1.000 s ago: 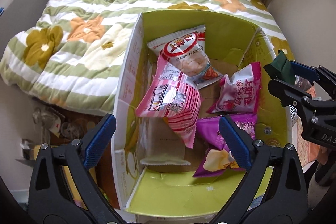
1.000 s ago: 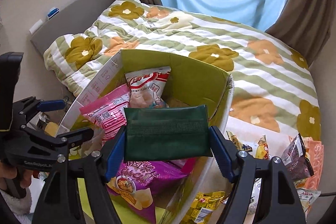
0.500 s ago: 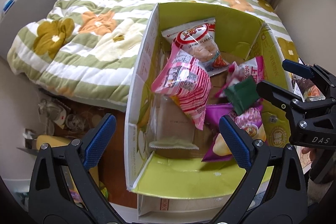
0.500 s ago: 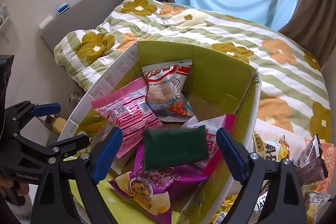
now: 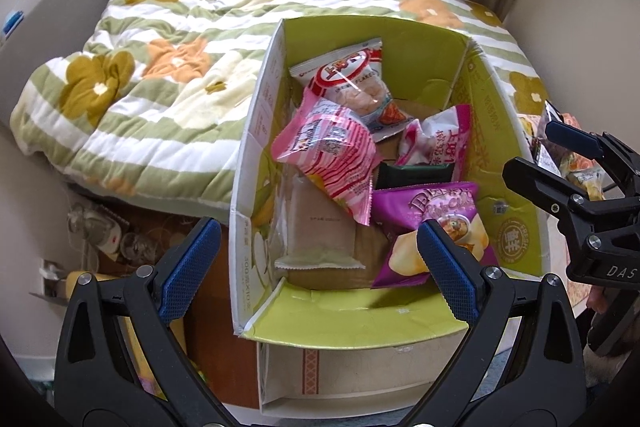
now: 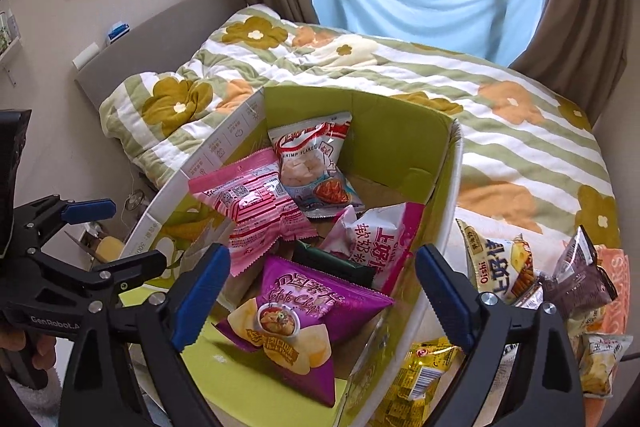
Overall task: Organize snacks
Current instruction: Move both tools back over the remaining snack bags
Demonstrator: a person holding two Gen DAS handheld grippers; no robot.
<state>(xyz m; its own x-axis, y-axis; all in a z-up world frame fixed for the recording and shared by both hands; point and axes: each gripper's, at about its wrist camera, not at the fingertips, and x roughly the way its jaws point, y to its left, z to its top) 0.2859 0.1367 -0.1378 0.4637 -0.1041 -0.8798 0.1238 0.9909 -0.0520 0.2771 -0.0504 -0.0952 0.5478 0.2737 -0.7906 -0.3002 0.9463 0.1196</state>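
Observation:
An open cardboard box (image 5: 500, 155) with green inner walls (image 6: 384, 131) holds several snack bags. A dark green packet (image 5: 416, 175) lies in it between a pink-white bag (image 5: 440, 139) and a purple chip bag (image 5: 432, 223); it also shows in the right wrist view (image 6: 336, 263). A pink striped bag (image 6: 252, 207) and a shrimp-flakes bag (image 6: 312, 167) lie further back. My left gripper (image 5: 316, 267) is open and empty above the box's near edge. My right gripper (image 6: 320, 291) is open and empty above the purple bag (image 6: 304, 315).
More snack bags lie right of the box: an Oshi bag (image 6: 500, 263), a dark purple bag (image 6: 576, 279), a yellow bag (image 6: 420, 371). A flowered quilt (image 6: 400, 67) covers the bed behind. Clutter (image 5: 100, 231) sits on the floor left of the box.
My right gripper opened and let go of the dark green packet, which dropped into the box among the bags. Both grippers drew back a little from the box.

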